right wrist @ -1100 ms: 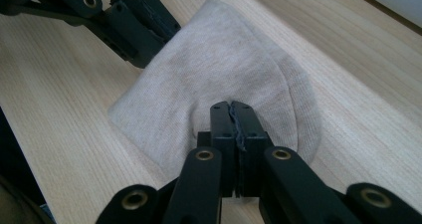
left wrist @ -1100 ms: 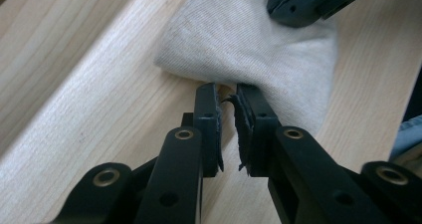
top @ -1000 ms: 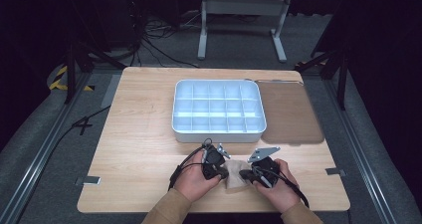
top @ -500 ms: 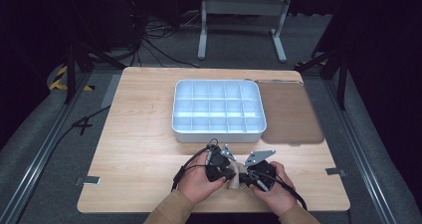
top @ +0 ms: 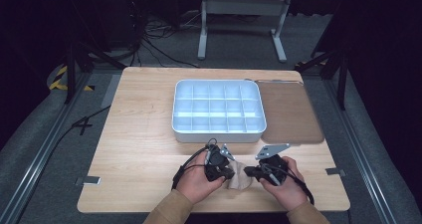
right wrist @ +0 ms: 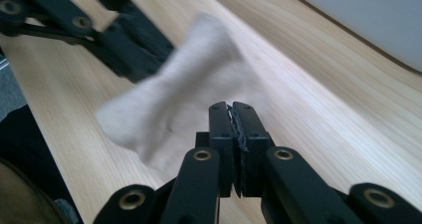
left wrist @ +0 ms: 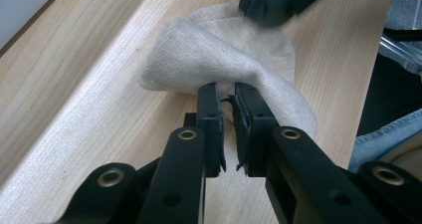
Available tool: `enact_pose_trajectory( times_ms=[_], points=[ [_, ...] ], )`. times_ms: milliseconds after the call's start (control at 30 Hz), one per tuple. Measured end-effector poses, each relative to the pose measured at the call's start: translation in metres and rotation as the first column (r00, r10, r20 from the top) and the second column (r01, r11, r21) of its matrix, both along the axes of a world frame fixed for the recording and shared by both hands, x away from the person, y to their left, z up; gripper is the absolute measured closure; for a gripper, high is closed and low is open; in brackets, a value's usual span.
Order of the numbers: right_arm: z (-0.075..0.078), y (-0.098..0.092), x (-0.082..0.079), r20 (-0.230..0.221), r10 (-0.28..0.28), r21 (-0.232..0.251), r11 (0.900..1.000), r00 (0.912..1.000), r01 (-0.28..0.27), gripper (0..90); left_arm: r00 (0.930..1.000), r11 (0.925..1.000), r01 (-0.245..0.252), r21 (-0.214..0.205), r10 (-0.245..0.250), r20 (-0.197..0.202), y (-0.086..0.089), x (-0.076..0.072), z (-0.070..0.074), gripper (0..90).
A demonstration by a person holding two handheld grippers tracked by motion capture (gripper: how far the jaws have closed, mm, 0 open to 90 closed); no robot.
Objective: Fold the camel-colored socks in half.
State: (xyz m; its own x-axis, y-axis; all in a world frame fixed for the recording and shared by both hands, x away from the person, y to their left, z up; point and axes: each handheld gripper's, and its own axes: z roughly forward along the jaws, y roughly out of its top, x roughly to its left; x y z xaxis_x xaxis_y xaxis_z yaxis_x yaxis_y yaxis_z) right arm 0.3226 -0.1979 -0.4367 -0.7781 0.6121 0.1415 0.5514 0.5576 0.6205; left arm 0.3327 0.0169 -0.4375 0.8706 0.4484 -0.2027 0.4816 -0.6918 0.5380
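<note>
Pale wooden table (top: 139,149), near edge: small beige knitted sock (top: 241,178) lies between left gripper (top: 225,171) and right gripper (top: 253,172), both pinching its fabric; left jaws just reopened slightly. Sock partly bunched; compartmented white plastic tray (top: 219,130) beyond, well apart.

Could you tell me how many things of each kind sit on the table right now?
Beige cloth: 1
White compartment tray: 1
Brown mat: 1
Black grippers, left gripper and right gripper: 2
Total: 5
</note>
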Motion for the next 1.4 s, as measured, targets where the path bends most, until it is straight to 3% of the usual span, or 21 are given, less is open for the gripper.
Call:
enact_pose_trajectory(
  times_ms=[100,267,467,933,1033,1200,1300,1400],
  points=[
    [-0.003,-0.008,0.001,-0.026,-0.016,-0.032,0.9994,0.9995,0.015,88.8,1.0,1.0,-0.002,0.0,0.002,-0.001,0.0,0.0,0.0,81.8],
    [-0.014,-0.001,0.002,-0.048,-0.006,-0.058,0.9983,0.9989,0.003,88.9,0.9998,1.0,0.006,-0.005,-0.006,0.019,-0.002,-0.002,0.004,81.7],
    [-0.019,-0.001,0.003,-0.055,-0.01,-0.026,0.9996,0.9984,0.009,89.0,0.9994,0.9999,0.017,-0.002,-0.017,0.029,-0.006,-0.003,0.005,80.8],
    [-0.02,0.0,-0.002,-0.052,-0.013,-0.024,0.9996,0.9985,0.012,86.8,0.9959,0.9979,0.064,0.01,-0.064,0.064,-0.018,-0.003,0.0,74.5],
    [-0.012,-0.003,-0.003,-0.027,-0.023,-0.017,0.9996,0.9994,0.022,86.8,0.9956,0.998,0.062,0.01,-0.062,0.07,-0.018,-0.003,0.0,72.0],
    [0.01,0.0,-0.007,0.068,-0.019,0.073,0.9972,0.9975,0.014,88.4,0.9943,0.9978,0.063,0.019,-0.064,0.085,-0.02,-0.004,0.0,71.0],
    [0.013,0.008,-0.008,0.103,-0.006,0.094,0.9956,0.9946,-0.003,88.6,0.9938,0.9979,0.064,0.014,-0.065,0.09,-0.02,-0.006,0.0,70.3],
    [0.01,0.013,-0.006,0.107,-0.014,0.097,0.9953,0.9942,0.003,88.0,0.9922,0.997,0.075,0.02,-0.077,0.098,-0.02,-0.006,0.001,69.0]
  ],
)
